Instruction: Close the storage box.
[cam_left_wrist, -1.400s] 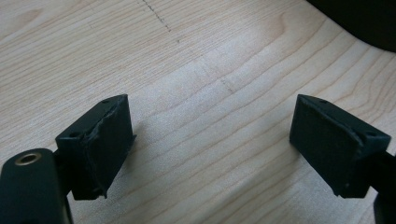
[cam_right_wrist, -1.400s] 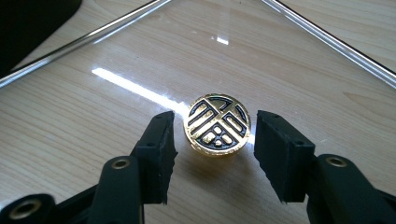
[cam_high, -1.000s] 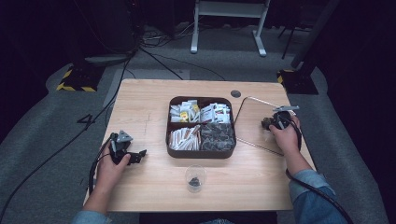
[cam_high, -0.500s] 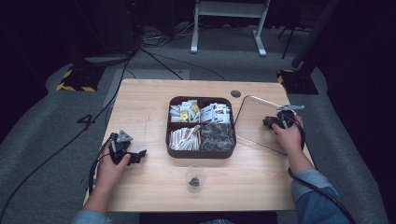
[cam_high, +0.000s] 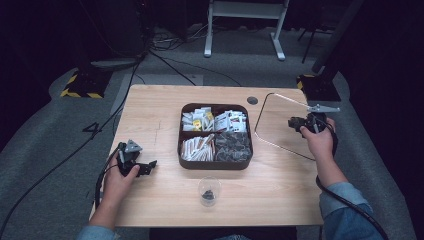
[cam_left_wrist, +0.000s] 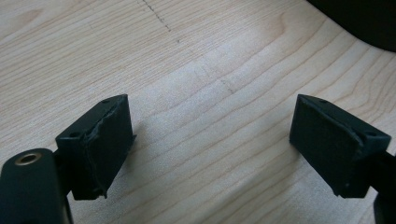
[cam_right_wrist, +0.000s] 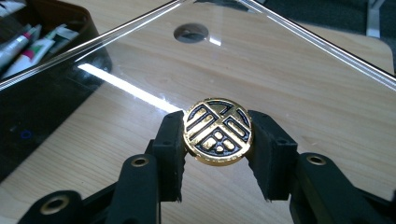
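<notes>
Knob (cam_right_wrist: 218, 130) of the glass lid (cam_right_wrist: 140, 60) clamped in my right gripper (cam_right_wrist: 218, 140); I would lift level; left gripper (cam_left_wrist: 210, 149) stands apart, idle.

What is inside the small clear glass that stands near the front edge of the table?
The small clear glass holds a little heap of dark pieces at its bottom; the high view is too coarse to tell what they are. The rest of it looks empty.

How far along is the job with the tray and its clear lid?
Done: the clear lid is off the brown compartment tray and is now to its right. In hand: the right gripper is shut on the lid's gold knob. Left: the left gripper is open over bare table, and the small glass stands free; work on the tray's contents probably follows.
</notes>
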